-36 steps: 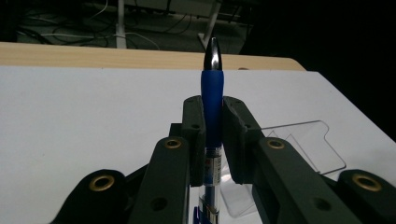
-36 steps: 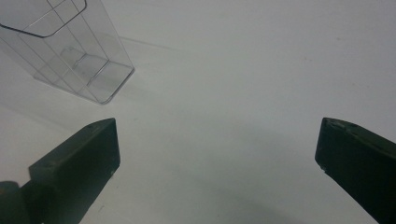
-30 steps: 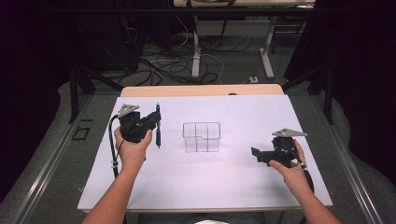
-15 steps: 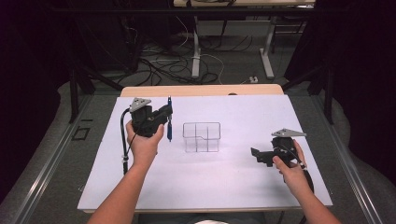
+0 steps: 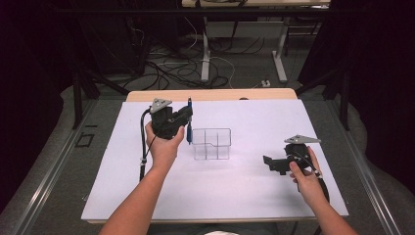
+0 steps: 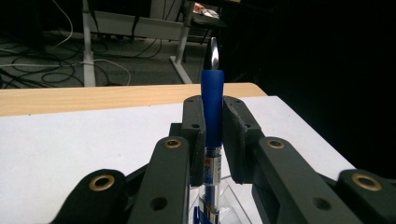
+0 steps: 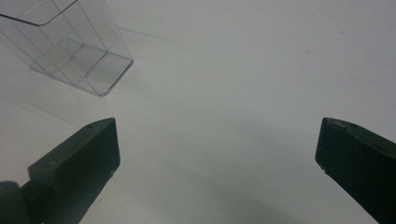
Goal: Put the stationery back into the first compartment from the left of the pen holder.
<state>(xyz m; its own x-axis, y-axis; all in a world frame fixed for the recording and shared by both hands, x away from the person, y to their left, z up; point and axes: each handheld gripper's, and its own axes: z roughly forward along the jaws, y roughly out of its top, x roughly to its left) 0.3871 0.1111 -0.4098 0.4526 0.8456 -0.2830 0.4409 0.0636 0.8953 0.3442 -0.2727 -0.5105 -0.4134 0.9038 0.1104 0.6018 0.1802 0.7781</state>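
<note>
We held the pen upright in our left gripper, clamped, just beside the clear organizer. Our right gripper stood wide, empty. The pen could hit a divider and slip.

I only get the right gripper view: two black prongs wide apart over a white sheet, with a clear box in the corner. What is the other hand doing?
Observer: The left tool is shut on a blue pen, holding it upright.
Operator: Is the pen in the box yet?
Observer: No. In the high view the pen is just beside the clear box, on its left side and outside it.
Operator: Which end of the pen is up?
Observer: The capped end, with a shiny clip sticking out above the jaws.
</note>
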